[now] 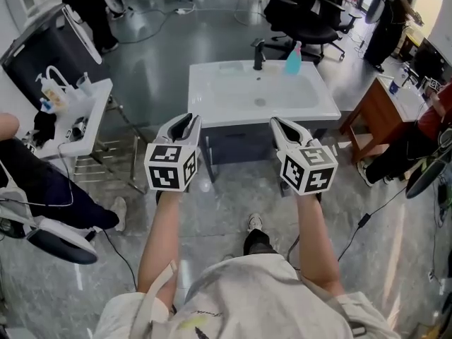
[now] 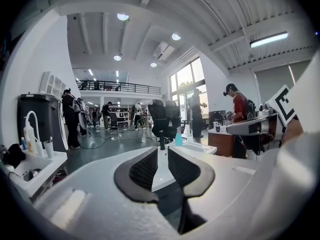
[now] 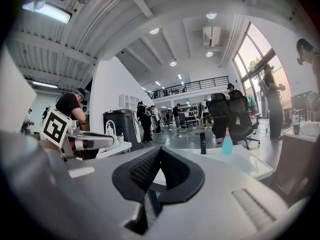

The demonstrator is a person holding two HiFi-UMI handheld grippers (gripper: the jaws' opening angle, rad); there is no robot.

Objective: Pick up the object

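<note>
A teal spray bottle [image 1: 293,61] [image 2: 178,138] [image 3: 227,145] stands at the back right of a white sink unit [image 1: 233,111], beside a black faucet [image 1: 258,54]. Both grippers hover short of the sink's front edge and point at it, well apart from the bottle. My left gripper [image 1: 189,120] [image 2: 162,153] is open by a narrow gap, and nothing sits between its ribbed pads. My right gripper [image 1: 277,122] [image 3: 160,152] has its pads meeting at the tips, shut on nothing.
A white side table [image 1: 95,122] with bottles and cups stands at the left, with a black bin [image 1: 42,51] behind it. A wooden desk [image 1: 374,111] is at the right, black office chairs [image 1: 304,16] are behind the sink. Cables cross the floor. Seated people flank me.
</note>
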